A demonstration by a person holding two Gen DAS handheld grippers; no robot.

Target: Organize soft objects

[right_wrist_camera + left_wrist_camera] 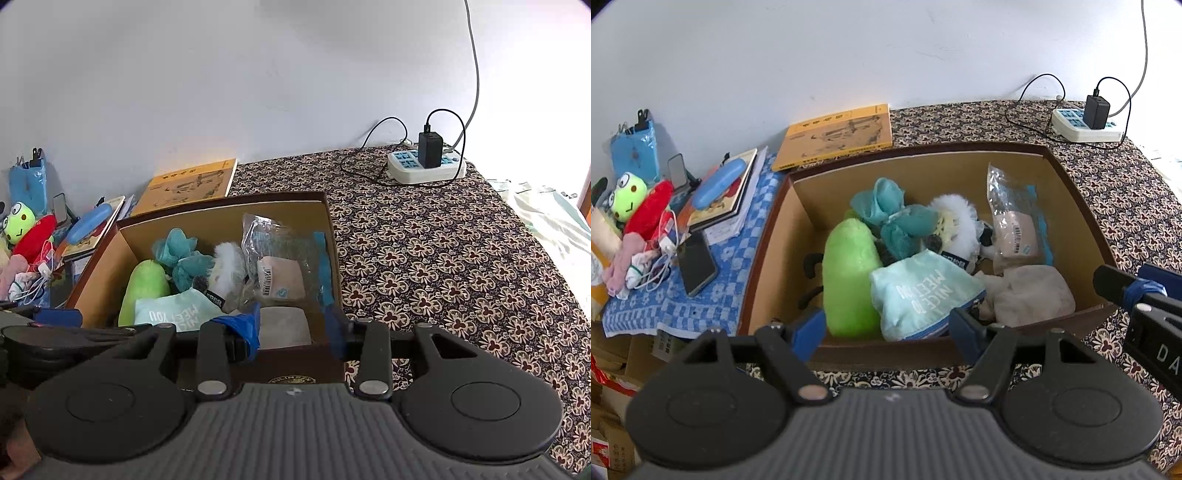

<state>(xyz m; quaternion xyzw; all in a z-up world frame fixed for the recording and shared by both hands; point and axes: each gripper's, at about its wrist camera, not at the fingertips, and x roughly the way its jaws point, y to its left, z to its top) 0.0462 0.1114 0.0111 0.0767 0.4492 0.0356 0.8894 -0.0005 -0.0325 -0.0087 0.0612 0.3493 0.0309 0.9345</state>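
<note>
A brown cardboard box (768,236) stands on the patterned cloth. It holds a green plush (849,277), a teal mesh puff (886,214), a white fluffy toy (956,221), a bagged beige item (1015,229), a light blue lettered cloth (923,295) and a pale grey cloth (1030,291). My left gripper (886,334) hovers open over the box's near wall, nothing between its fingers. My right gripper (290,332) hangs at the box's near right corner, jaws narrowly apart and empty; the grey cloth (284,325) shows beyond the gap.
Left of the box lie a frog plush (628,195), a red plush (650,210), pink cloth (620,262), a phone (698,262), cables and books. A yellow book (834,136) leans behind the box. A power strip (424,170) sits at the far right, against the wall.
</note>
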